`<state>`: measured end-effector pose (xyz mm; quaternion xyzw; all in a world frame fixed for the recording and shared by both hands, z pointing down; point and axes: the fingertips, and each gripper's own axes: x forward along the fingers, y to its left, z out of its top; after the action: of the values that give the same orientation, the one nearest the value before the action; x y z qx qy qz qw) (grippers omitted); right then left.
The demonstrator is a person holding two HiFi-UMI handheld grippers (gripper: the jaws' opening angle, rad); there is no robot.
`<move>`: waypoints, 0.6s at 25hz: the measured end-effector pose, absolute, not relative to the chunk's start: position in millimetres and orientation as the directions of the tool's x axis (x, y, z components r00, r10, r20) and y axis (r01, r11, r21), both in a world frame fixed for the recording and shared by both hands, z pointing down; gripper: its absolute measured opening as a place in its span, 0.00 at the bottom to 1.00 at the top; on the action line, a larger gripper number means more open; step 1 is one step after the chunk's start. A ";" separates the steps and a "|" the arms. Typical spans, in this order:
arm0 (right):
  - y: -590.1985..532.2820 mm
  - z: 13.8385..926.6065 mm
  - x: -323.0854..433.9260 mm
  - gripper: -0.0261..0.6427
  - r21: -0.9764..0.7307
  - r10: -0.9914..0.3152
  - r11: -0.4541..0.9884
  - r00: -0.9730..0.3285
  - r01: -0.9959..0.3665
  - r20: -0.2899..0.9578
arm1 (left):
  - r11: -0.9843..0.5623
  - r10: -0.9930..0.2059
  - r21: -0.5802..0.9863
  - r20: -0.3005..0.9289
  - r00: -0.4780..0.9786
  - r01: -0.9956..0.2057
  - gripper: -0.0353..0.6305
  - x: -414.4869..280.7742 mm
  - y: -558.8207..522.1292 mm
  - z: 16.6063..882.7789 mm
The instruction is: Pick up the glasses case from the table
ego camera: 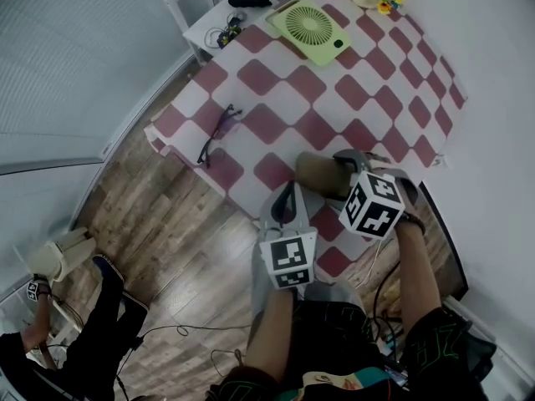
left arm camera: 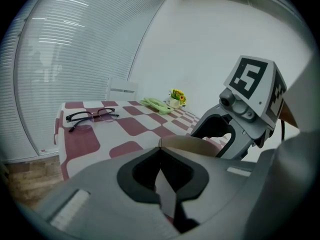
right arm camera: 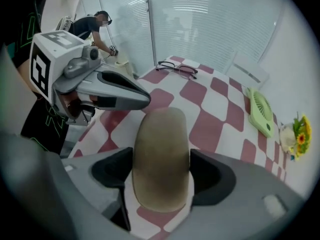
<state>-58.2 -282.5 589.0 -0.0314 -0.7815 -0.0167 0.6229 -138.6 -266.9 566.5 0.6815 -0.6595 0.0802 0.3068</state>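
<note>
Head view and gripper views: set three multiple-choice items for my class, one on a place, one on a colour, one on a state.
1. Where do the eyeglasses lie?
A on the checked tablecloth; B on a chair; C in a drawer.
2. What colour is the fan?
A green; B blue; C black.
3. How do the jaws of the right gripper stand?
A shut, empty; B apart, with the glasses case between them; C shut on a pen.
Answers: A, they rest on the cloth, apart from the case; A, its grille is pale green; B, a jaw shows on either side of the case.

Office-like room, window blinds [left arm camera: 75, 59] (wood floor [ego camera: 167, 249])
</note>
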 end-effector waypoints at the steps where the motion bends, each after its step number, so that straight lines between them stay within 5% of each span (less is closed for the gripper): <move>1: -281.6 591.2 -58.7 0.58 -0.018 0.033 0.997 -0.211 0.073 0.977 | 0.062 -0.848 0.310 0.517 0.114 -0.949 0.07 -139.4 -266.4 567.1; 15: -279.9 597.6 -60.8 0.58 -0.078 0.093 0.993 -0.180 0.092 0.979 | 0.186 -0.853 0.271 0.522 -0.018 -0.944 0.07 -148.9 -259.8 565.6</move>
<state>-60.8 -279.9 597.6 -0.0603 -0.7680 0.0006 0.6376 -148.9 -259.8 565.6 0.6336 -0.7093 0.0763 0.2995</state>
